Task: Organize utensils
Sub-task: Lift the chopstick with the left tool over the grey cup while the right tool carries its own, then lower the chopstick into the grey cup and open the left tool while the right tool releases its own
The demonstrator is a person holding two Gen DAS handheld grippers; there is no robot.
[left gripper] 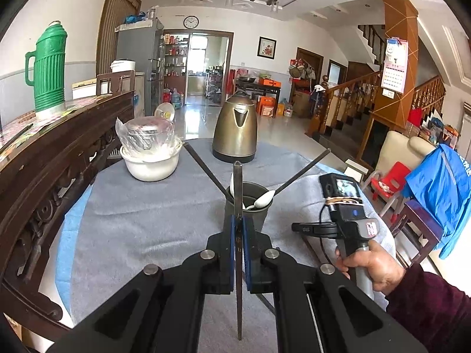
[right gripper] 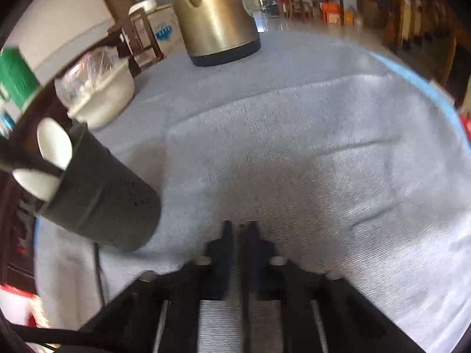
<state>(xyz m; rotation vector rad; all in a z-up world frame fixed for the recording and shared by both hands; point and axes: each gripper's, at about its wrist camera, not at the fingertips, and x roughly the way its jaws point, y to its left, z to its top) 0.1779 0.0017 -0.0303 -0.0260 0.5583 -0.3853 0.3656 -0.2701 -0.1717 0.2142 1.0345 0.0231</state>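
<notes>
- the left gripper (left gripper: pixel 239 229) is seen pressed onto a dark chopstick (left gripper: pixel 238 188), held upright just in front of the dark utensil cup (left gripper: pixel 248 206).
- only in the left wrist view: two more dark chopsticks (left gripper: pixel 303 170) fanned out of the cup, white spoons (left gripper: pixel 263 200) inside it, the right hand (left gripper: pixel 371 264) wrapped round its handle at the near right, plus a green thermos (left gripper: pixel 48 67) on the wooden sideboard (left gripper: pixel 59 153) at the far left.
- only in the right wrist view: the right gripper (right gripper: pixel 239 229), fingers pressed nearly together over bare grey cloth (right gripper: pixel 294 147); whether a thin dark strip between them is something pinched can't be told, it's blurred.
- the cup (right gripper: pixel 100 194) is shown at the left there, spoon ends (right gripper: pixel 54 142) poking out.
- both views show the gold kettle (left gripper: pixel 235 129) and white bowl (left gripper: pixel 150 161) at the far side.
- writing: a wall calendar (left gripper: pixel 394 67) and blue print on a white box (right gripper: pixel 166 33) are there, nothing readable.
</notes>
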